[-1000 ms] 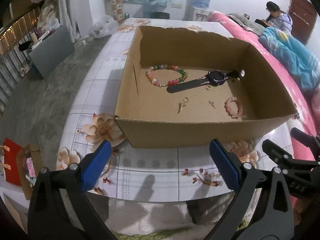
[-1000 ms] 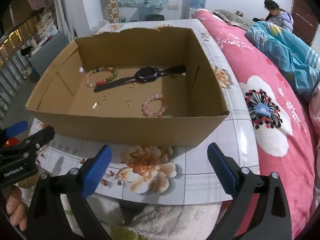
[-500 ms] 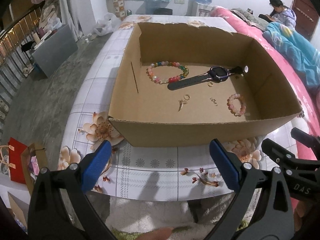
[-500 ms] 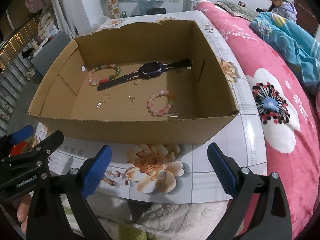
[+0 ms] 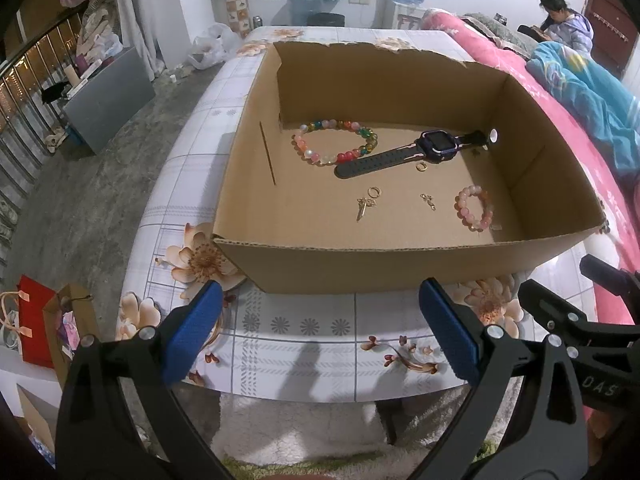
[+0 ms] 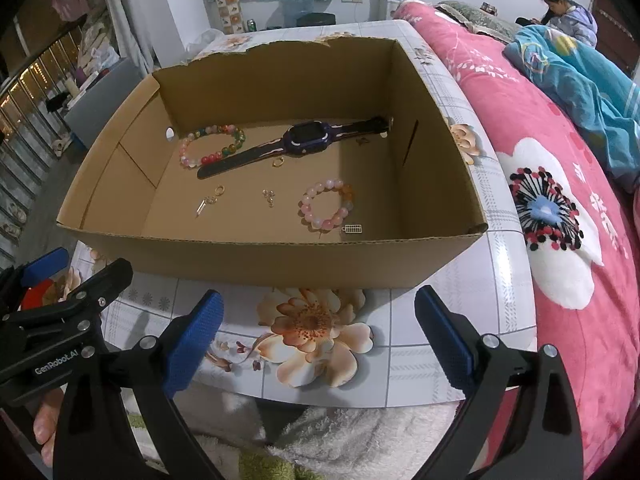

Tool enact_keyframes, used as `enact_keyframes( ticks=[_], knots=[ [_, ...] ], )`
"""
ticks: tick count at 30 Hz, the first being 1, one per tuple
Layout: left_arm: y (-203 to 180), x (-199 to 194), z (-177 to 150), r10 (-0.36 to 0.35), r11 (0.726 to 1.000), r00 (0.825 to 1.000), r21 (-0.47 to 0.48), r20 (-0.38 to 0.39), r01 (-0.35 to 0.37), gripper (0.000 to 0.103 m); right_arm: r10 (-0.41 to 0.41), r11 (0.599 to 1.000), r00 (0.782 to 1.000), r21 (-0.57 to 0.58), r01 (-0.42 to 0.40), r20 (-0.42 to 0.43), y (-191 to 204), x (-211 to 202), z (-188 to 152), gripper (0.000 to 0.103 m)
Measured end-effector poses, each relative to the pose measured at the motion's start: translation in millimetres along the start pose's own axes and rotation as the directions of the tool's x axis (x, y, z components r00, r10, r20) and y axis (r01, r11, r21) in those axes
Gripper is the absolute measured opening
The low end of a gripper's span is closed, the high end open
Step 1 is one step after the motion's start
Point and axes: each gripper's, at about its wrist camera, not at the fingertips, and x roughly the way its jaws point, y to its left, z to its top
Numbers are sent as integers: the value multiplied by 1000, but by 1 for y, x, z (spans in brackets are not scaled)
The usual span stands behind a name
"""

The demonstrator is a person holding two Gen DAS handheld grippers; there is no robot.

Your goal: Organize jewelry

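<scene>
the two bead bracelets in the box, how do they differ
The multicolour bracelet is the wider loop, mixing green, red, blue and pale beads; the pink bracelet is a smaller loop of pink and peach. The multicolour one lies toward the far wall of the cardboard box by the watch strap; the pink one lies nearer the front. Both lie flat, ungripped.

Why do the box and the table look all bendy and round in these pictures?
Both wrist views use fisheye lenses, so straight lines bow: in the left view the cardboard box rim curves and the table edge bulges; in the right view the pink bed arcs too. The corners go black, and the centre stays sharp enough to show the smartwatch.
</scene>
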Motion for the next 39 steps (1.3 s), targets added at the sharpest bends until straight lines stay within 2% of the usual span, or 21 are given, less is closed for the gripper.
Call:
enact_keyframes(
  ticks=[39],
  knots=[
    [0, 4, 1, 1, 1000, 1000, -2, -15, -1, 95, -2, 1000, 1000, 8, 2, -7, -3, 3, 3, 94]
  ],
)
